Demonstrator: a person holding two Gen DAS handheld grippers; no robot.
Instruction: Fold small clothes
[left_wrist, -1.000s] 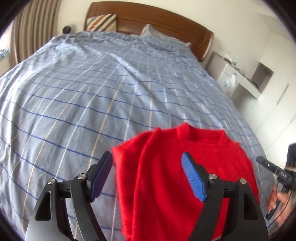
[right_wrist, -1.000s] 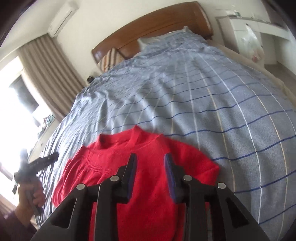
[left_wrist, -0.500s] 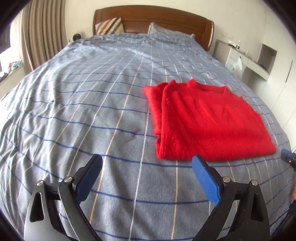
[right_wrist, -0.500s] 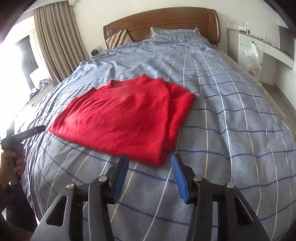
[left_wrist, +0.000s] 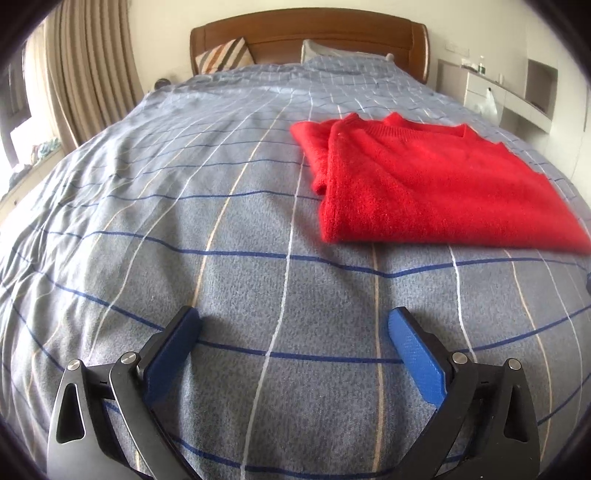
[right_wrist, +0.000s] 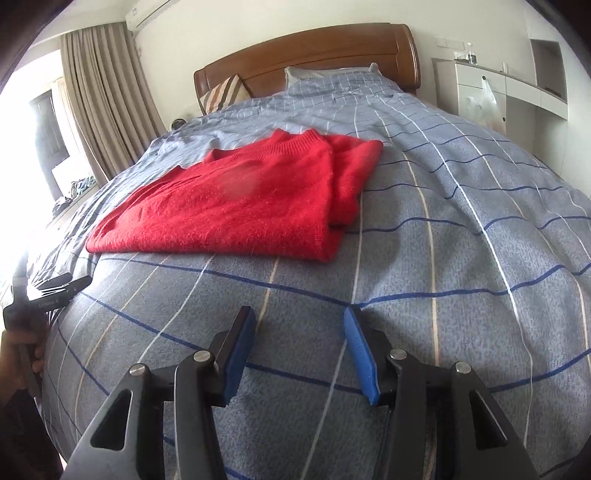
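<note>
A red knit sweater (left_wrist: 428, 184) lies folded flat on the blue checked bedspread (left_wrist: 207, 206), collar toward the headboard. It also shows in the right wrist view (right_wrist: 243, 206). My left gripper (left_wrist: 293, 325) is open and empty, low over the bedspread, well short of the sweater and to its left. My right gripper (right_wrist: 299, 325) is open and empty, over the bedspread short of the sweater's near edge. The left gripper also shows at the left edge of the right wrist view (right_wrist: 51, 291), held by a hand.
A wooden headboard (left_wrist: 310, 33) with a striped cushion (left_wrist: 225, 55) and a pillow stands at the far end. Curtains (left_wrist: 88, 74) hang on the left. White cabinets (left_wrist: 509, 92) with a plastic bag stand on the right.
Both grippers have drawn back from the sweater toward the foot of the bed. A second ago they were right over it. The sweater lies still.
</note>
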